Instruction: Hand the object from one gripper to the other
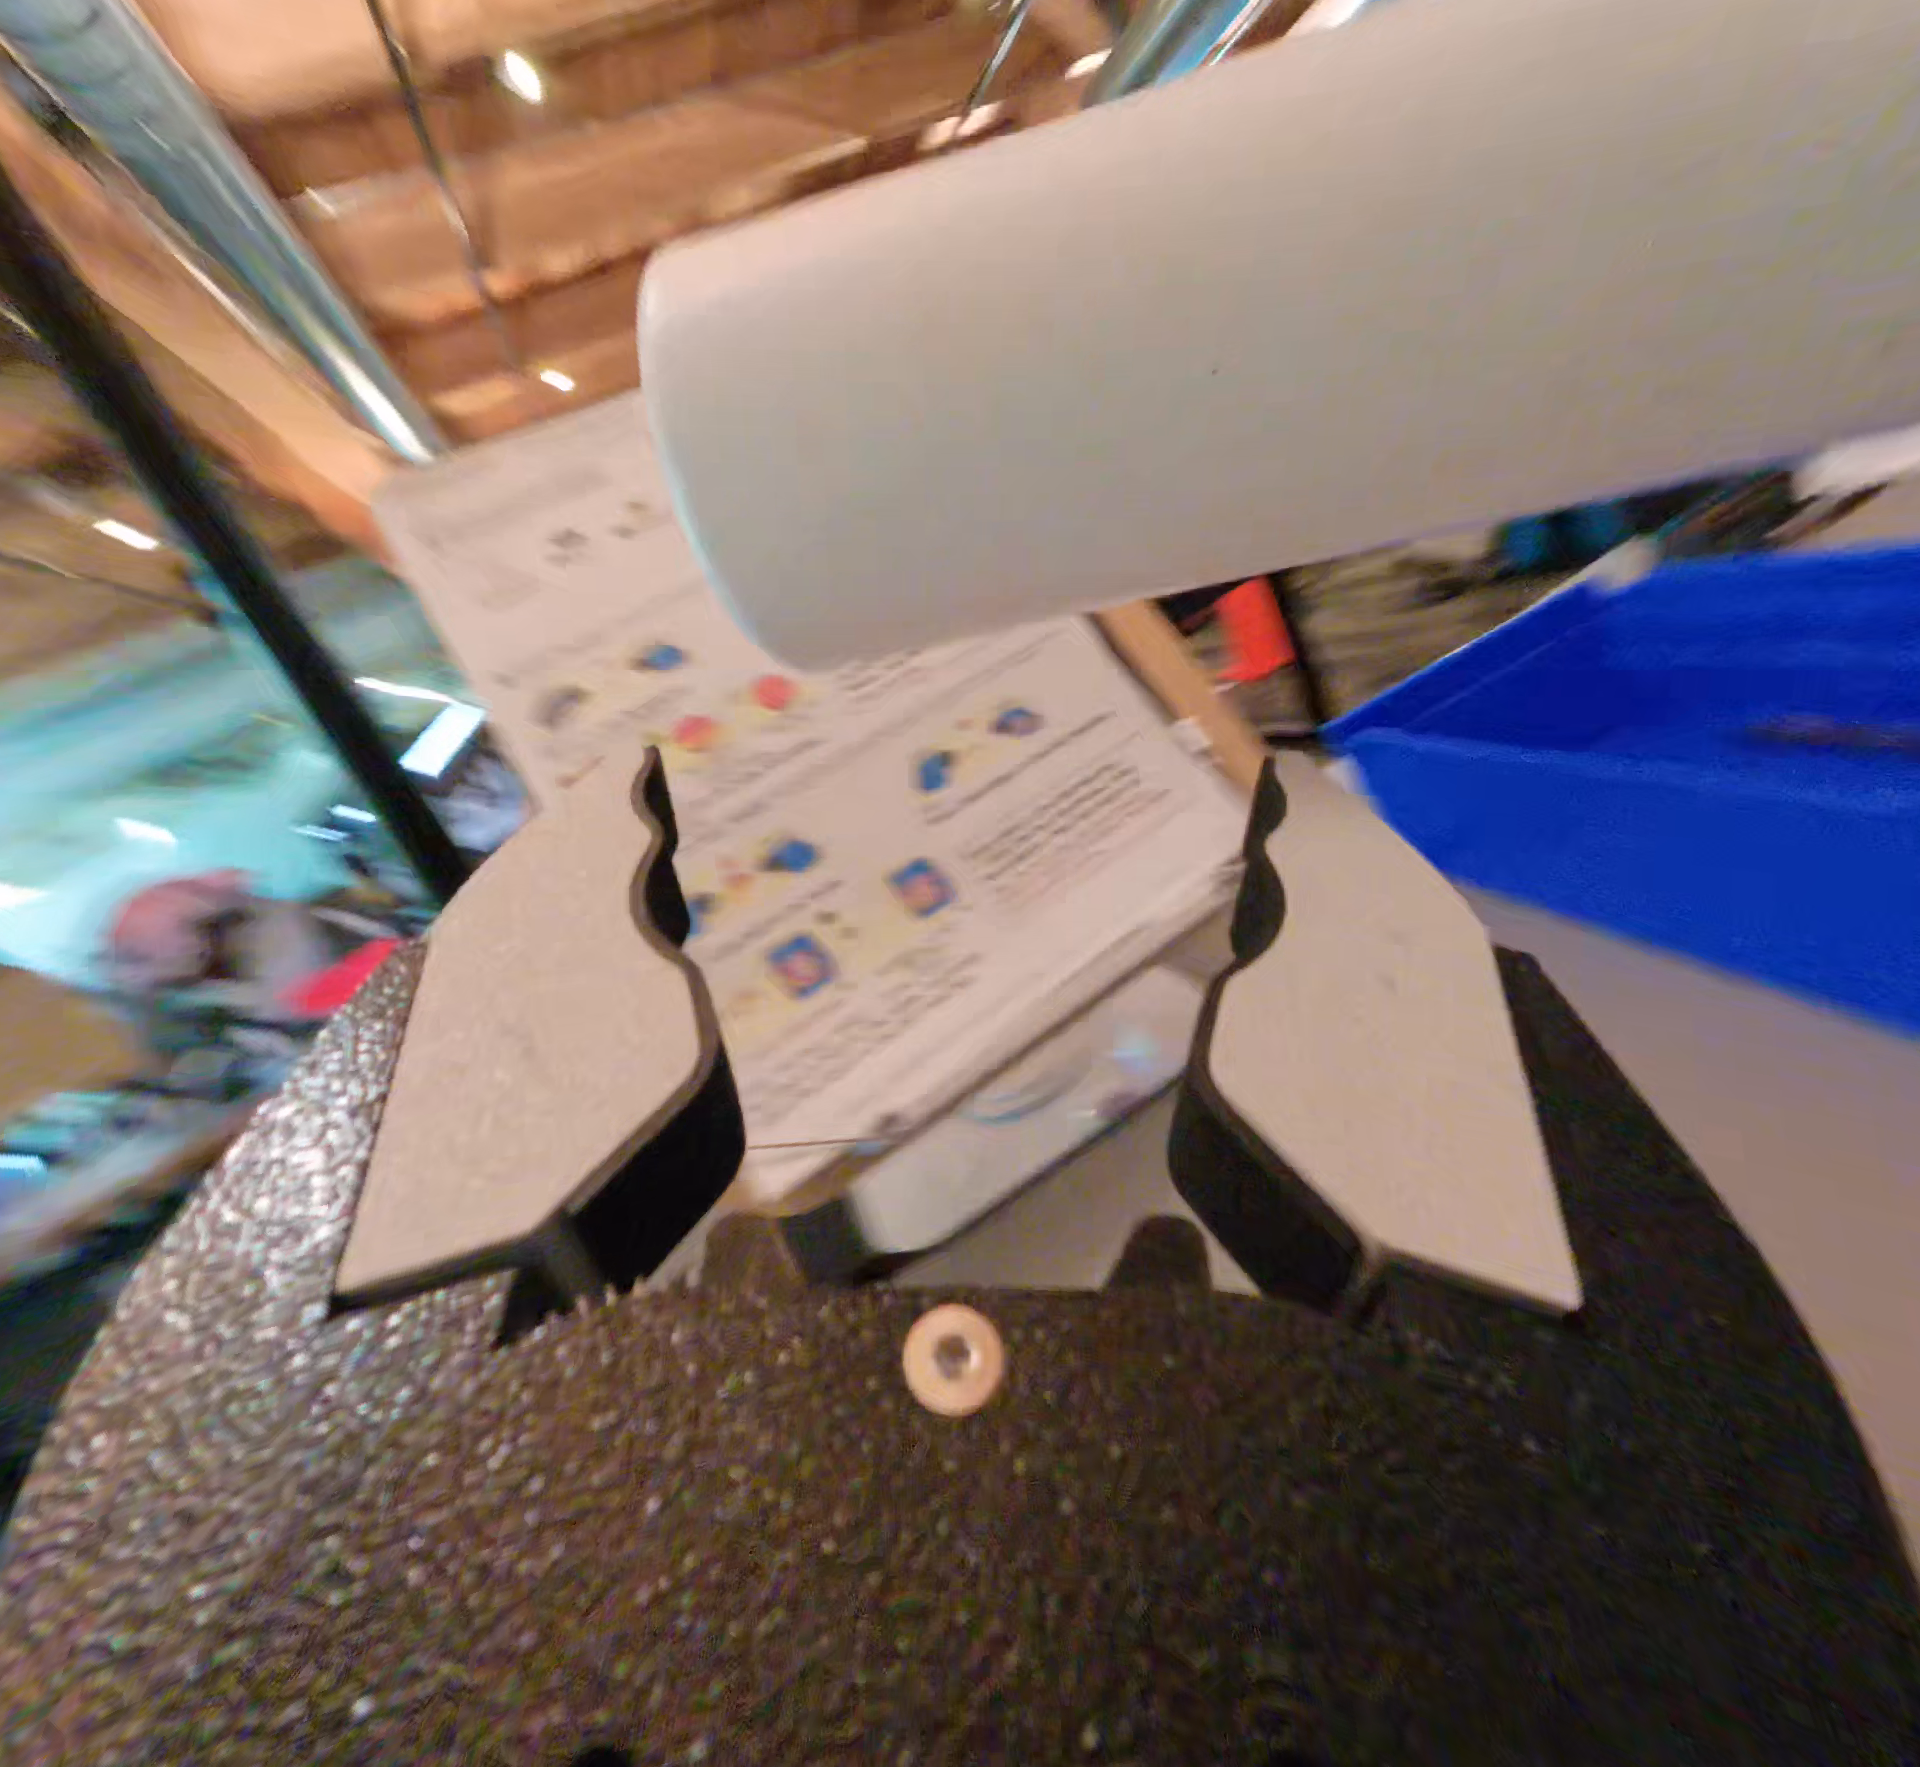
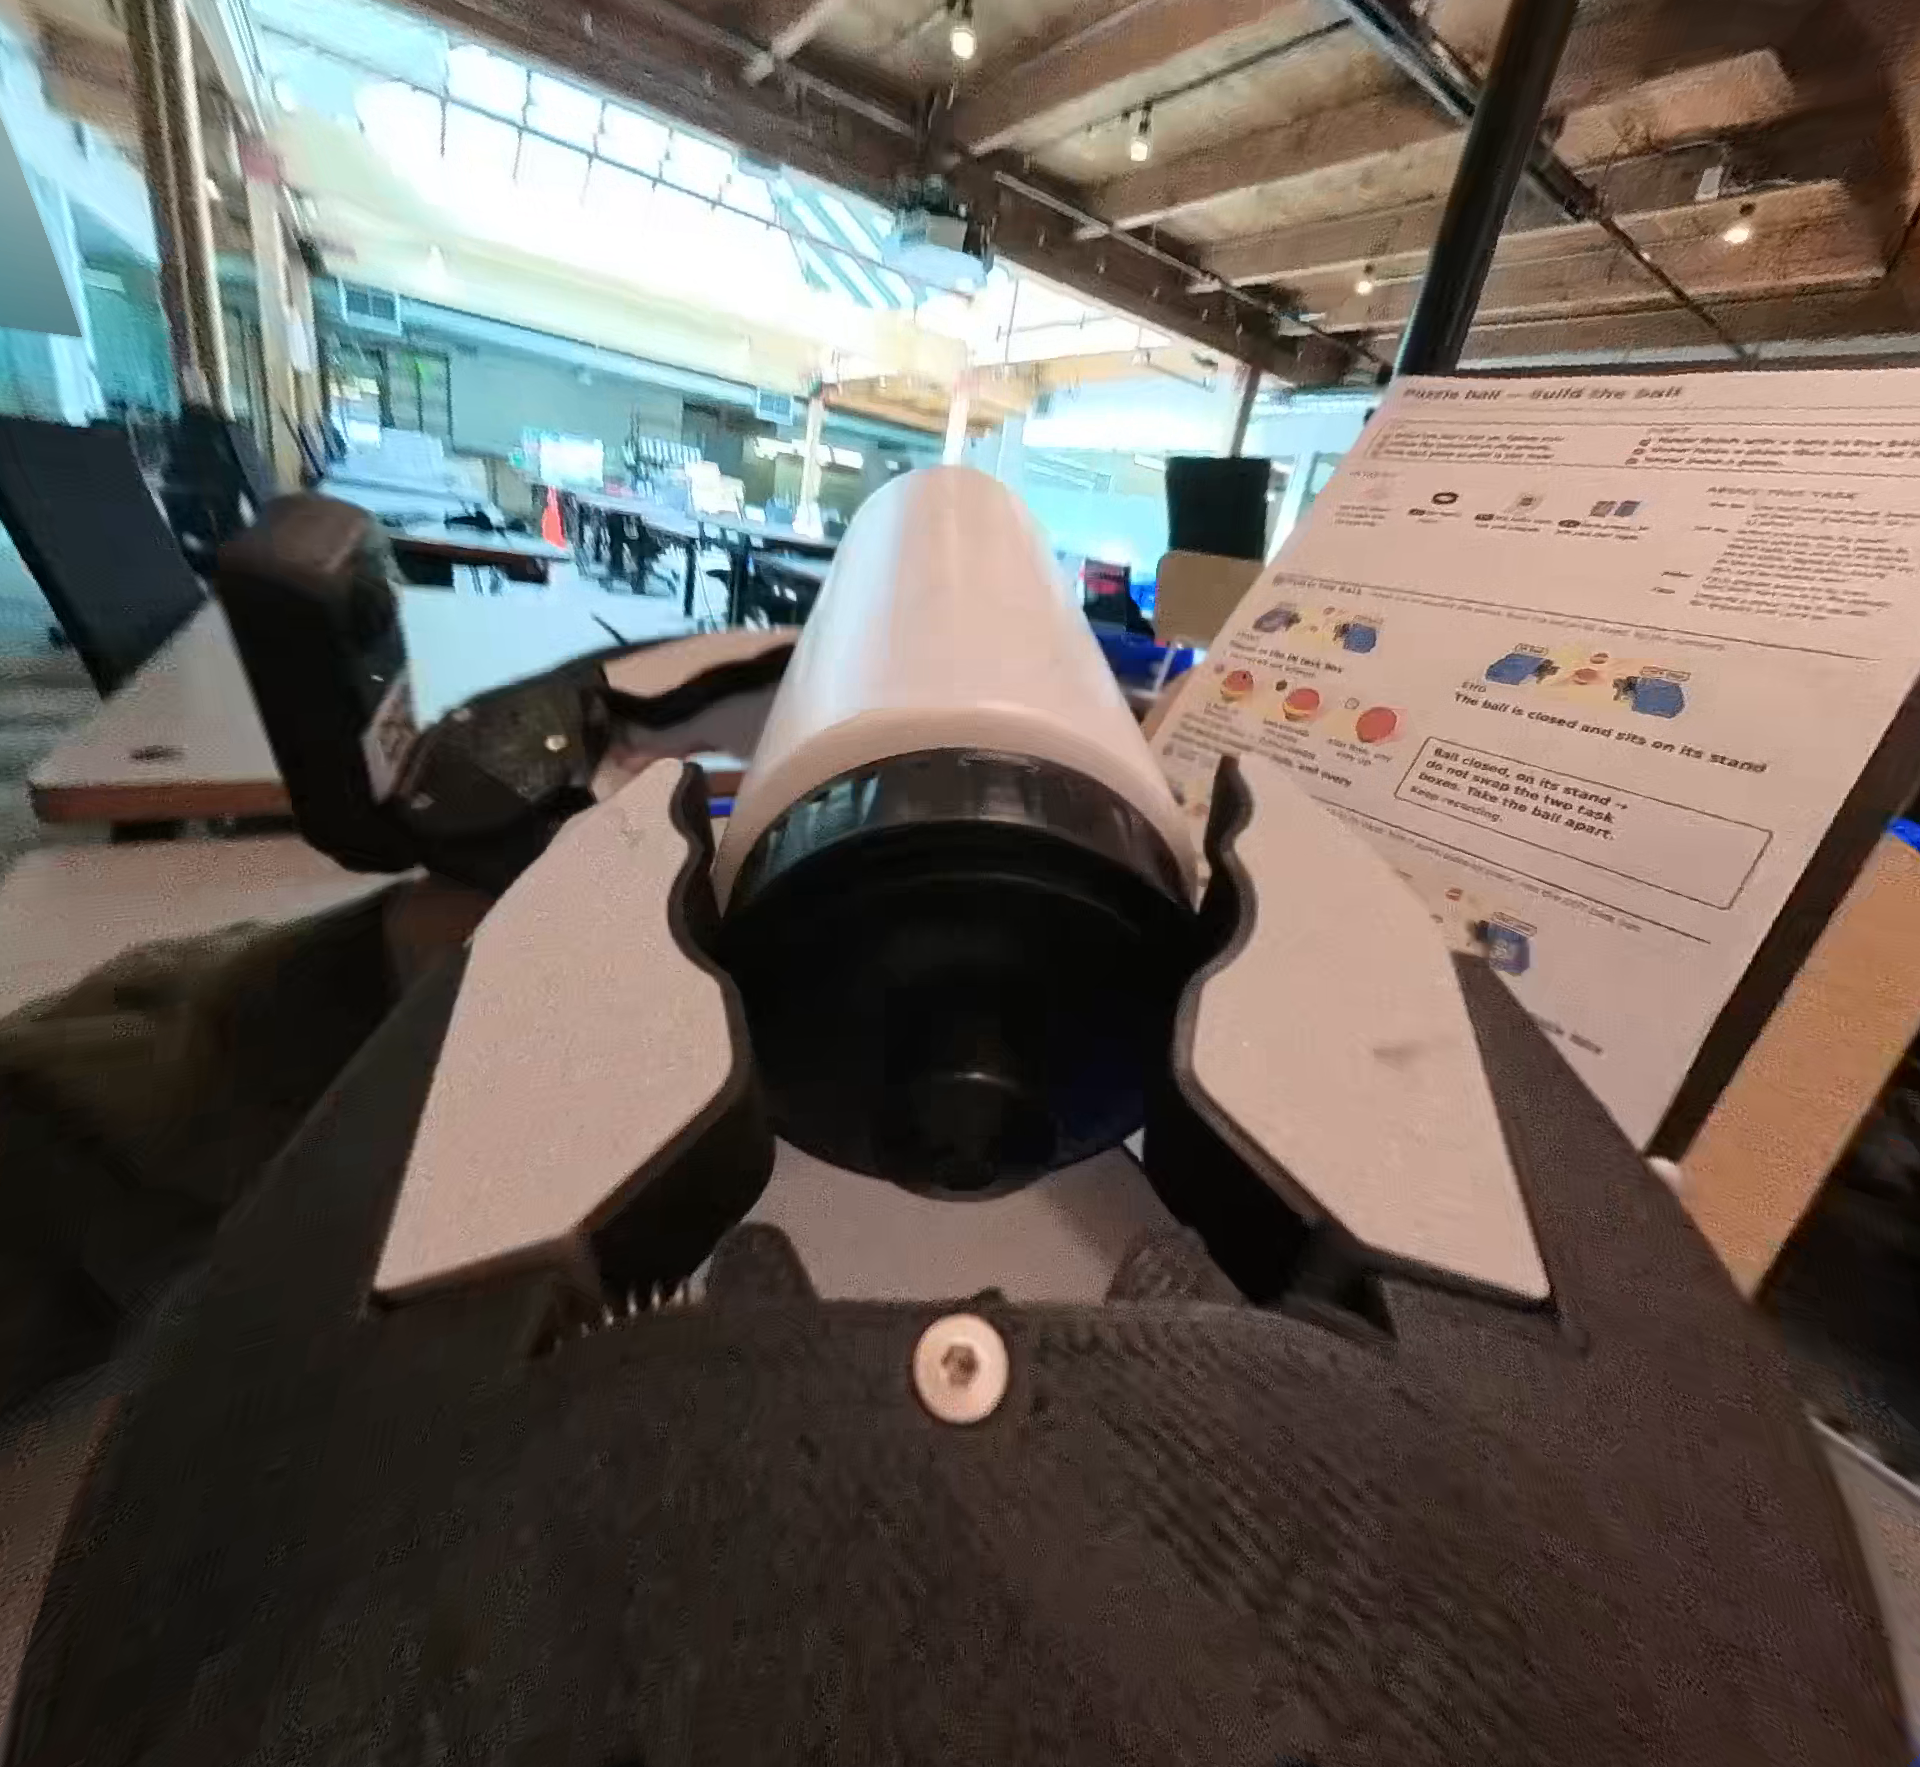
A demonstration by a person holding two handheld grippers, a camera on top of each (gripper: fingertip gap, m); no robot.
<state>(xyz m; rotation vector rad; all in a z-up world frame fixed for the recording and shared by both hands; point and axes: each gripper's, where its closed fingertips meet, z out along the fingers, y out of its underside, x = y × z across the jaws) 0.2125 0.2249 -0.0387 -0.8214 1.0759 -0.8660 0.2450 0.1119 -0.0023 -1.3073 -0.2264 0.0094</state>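
Note:
A white cylindrical bottle (image 2: 940, 637) with a black cap (image 2: 956, 969) lies along my right gripper (image 2: 951, 824), whose jaws are shut on the cap end. The white body points away from the camera. In the left wrist view the same bottle (image 1: 1247, 335) crosses the upper right, its rounded end just above and ahead of my left gripper (image 1: 956, 803). The left gripper is open and empty, its fingers (image 1: 582, 990) wide apart and below the bottle, not touching it. The left gripper also shows in the right wrist view (image 2: 623, 699), beside the bottle's far end.
A printed instruction sheet (image 2: 1558, 699) stands on a tilted board at the right; it also shows in the left wrist view (image 1: 883, 834). A blue bin (image 1: 1662, 782) sits to the right of the left gripper. A black pole (image 2: 1496, 96) rises behind the sheet. Tables lie beyond.

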